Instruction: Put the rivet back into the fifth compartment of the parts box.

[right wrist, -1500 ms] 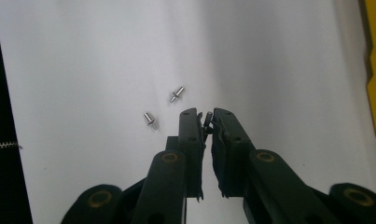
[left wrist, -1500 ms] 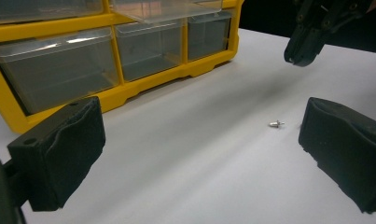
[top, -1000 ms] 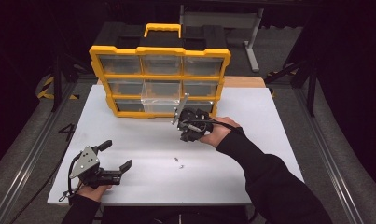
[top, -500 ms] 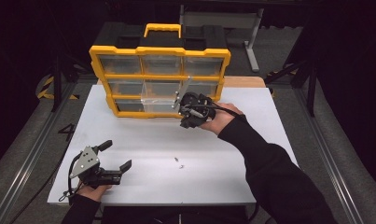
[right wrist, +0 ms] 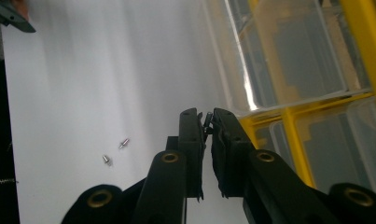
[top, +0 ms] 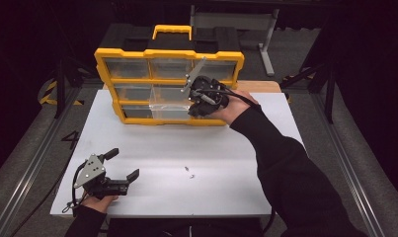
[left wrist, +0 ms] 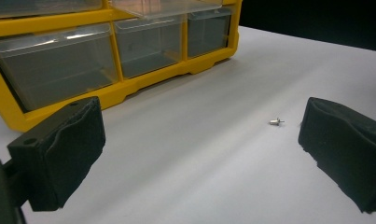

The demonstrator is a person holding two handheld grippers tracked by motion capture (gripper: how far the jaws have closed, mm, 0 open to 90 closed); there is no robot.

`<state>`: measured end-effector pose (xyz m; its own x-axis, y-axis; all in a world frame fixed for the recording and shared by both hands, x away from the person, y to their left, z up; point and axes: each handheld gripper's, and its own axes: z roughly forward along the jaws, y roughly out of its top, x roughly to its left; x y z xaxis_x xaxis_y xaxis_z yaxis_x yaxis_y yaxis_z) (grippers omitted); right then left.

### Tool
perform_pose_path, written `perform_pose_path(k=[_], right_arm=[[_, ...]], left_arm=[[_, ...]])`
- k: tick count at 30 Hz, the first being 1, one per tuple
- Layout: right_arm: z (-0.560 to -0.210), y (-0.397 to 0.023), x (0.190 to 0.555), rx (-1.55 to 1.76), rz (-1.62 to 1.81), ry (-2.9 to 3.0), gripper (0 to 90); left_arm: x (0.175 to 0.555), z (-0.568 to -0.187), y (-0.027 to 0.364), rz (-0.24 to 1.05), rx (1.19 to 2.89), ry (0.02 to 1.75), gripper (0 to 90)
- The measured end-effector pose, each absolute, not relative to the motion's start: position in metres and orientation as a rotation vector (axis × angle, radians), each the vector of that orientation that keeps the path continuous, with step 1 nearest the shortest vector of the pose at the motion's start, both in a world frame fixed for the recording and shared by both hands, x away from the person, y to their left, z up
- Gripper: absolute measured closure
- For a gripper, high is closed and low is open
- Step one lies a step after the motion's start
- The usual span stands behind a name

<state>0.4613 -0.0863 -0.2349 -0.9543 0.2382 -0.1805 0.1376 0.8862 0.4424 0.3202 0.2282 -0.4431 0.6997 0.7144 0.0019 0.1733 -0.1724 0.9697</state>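
Observation:
My right gripper [right wrist: 207,117] is shut on a small dark screw [right wrist: 207,120] pinched at its jaw tips. In the high view the right gripper [top: 194,108] hangs over the pulled-out clear drawer [top: 168,109] of the yellow organizer [top: 169,55]. Two small silver screws [right wrist: 124,143] lie on the white table below it, and they appear as a tiny speck [top: 189,171] in the high view. My left gripper [top: 121,164] rests open at the table's near left corner. In its own view the left gripper [left wrist: 202,140] has one screw [left wrist: 276,122] lying just ahead of its right jaw.
The white tabletop [top: 236,148] ends at a near edge just behind the left hand. The organizer's clear drawers [left wrist: 55,70] stand at the far side. A dark floor with metal rails [top: 33,163] surrounds the table.
My right gripper has lifted and moved away from the person, up in front of the organizer and over the open drawer. The left gripper has stayed where it was.

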Motion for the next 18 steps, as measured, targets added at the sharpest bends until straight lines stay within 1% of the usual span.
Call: perform_pose_path(k=[6,18], right_arm=[[-0.222,-0.083,0.475,0.291,0.645,2.805,82.3],[-0.218,-0.067,0.504,0.33,0.643,2.8,82.3]], left_arm=[[0.32,-0.443,0.228,0.56,1.708,0.719,1.5],[0.321,-0.443,0.228,0.557,1.71,0.717,1.5]])
